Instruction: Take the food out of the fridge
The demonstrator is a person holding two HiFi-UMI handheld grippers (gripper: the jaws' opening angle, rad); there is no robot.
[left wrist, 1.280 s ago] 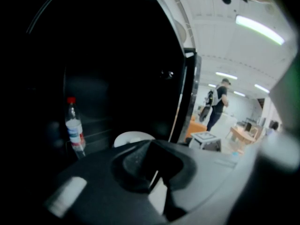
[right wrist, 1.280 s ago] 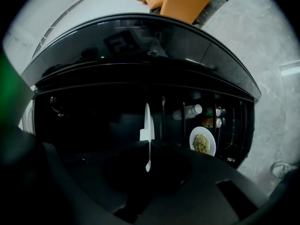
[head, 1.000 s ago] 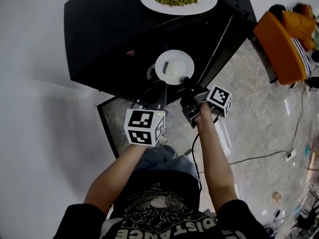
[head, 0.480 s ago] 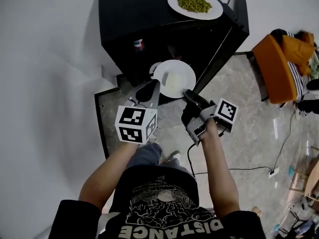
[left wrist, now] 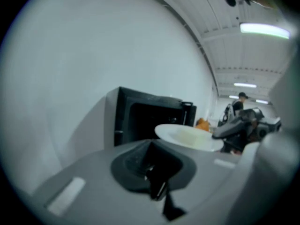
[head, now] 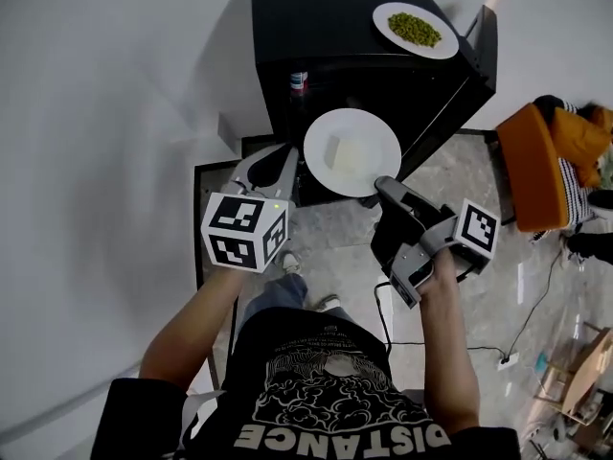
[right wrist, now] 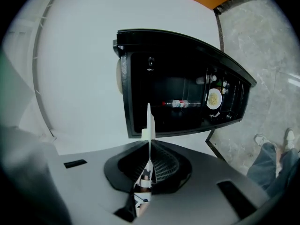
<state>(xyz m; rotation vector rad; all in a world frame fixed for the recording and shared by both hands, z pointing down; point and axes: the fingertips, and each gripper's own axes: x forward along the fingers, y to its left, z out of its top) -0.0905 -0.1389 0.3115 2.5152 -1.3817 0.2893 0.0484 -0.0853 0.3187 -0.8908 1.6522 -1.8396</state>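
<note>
right gripper (head: 382,184) clamping the round white plate (head: 321,134) by its rim, pale food slab (head: 349,152) on it, left gripper (head: 274,161) closed, empty

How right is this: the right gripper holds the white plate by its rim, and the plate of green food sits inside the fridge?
One point is wrong: the head view shows the plate of green food on top of the fridge, not inside. The right gripper does hold the white plate by its rim.
</note>
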